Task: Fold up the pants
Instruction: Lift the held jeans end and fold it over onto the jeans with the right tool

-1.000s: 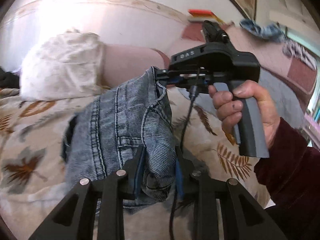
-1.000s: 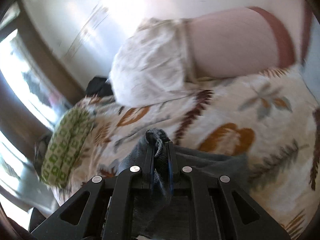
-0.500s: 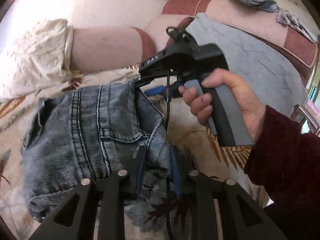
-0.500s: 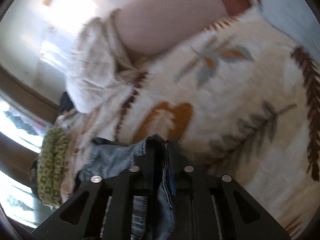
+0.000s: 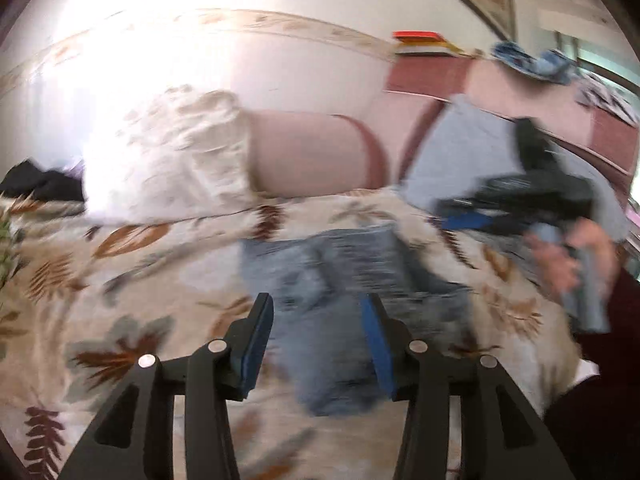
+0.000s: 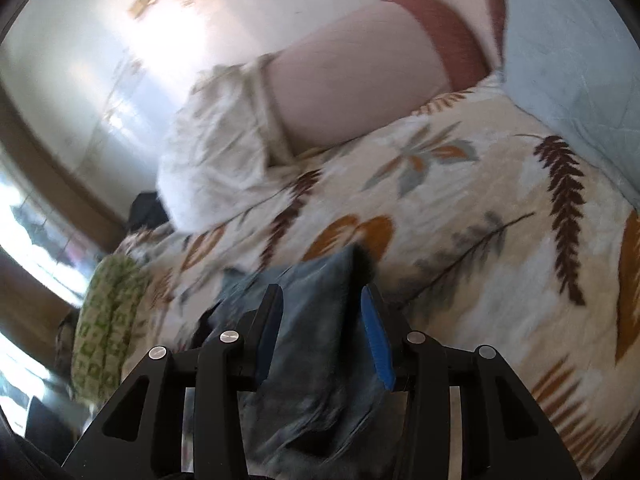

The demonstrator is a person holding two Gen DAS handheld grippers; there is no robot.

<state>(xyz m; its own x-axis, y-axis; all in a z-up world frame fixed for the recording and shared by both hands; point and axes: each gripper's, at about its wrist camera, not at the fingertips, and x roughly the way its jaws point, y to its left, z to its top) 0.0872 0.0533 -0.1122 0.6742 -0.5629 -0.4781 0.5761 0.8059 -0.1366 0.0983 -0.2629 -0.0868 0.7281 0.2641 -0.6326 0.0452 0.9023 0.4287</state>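
Leaf-print bedspread [image 5: 132, 280], white pillow [image 5: 176, 160], pink headboard [image 5: 316, 152], jeans [image 5: 352, 276]

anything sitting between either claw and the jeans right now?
Nothing visible. The jeans lie on the leaf-print blanket directly ahead of the left claw, denim between its opening, non-pressing pads. The right claw is likewise opening with denim between its pads.

Both cams ride low on their grippers, tilted down, close over the leaf-print blanket [image 5: 132, 264]. Left view faces the sofa back – the right gripper [image 5: 464, 216] shows at its right edge. Right view is rolled sideways. Shared: jeans [image 6: 320, 340], white pillow [image 5: 172, 160], pink cushion [image 6: 356, 76].
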